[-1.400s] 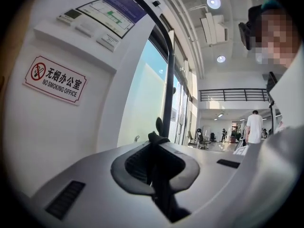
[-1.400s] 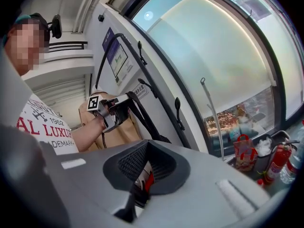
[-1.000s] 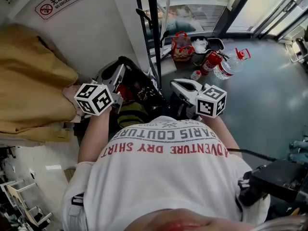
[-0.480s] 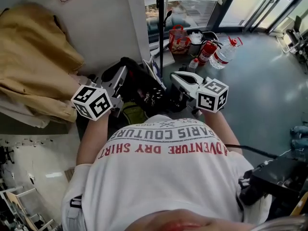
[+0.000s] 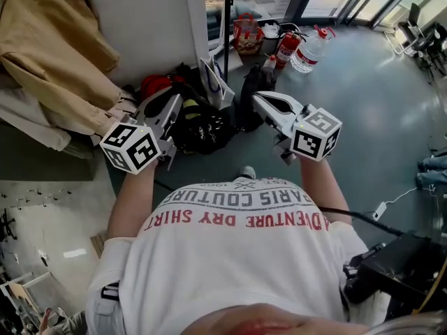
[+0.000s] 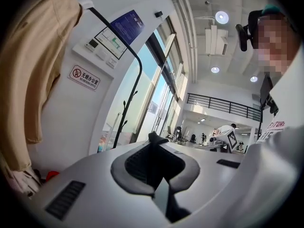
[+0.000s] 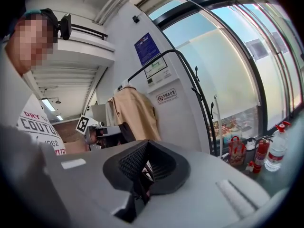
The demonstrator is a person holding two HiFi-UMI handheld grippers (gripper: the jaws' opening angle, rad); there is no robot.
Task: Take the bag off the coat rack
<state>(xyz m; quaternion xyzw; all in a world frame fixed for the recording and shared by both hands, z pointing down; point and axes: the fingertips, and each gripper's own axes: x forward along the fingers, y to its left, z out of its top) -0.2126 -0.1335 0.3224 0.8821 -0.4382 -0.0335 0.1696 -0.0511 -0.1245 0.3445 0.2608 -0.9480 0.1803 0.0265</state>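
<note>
- My left hand-held gripper (image 6: 153, 160) is clenched on a dark strap of the black fabric bag (image 5: 202, 128).
- The bag hangs between my hands, near of the thin black metal coat rack (image 5: 227, 19) and apart from it.
- My right hand-held gripper (image 7: 142, 175) looks clenched on the bag too.
- I should carry it level with both grips firm, so no strap slips.
- Whether the bag touches the floor, I cannot tell.

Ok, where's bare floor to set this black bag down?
Bare grey floor opens to the right of the right gripper. It is crowded around the black coat rack pole: red shopping bag, red fire extinguisher and clear water bottle. The tan coat fills the left.
</note>
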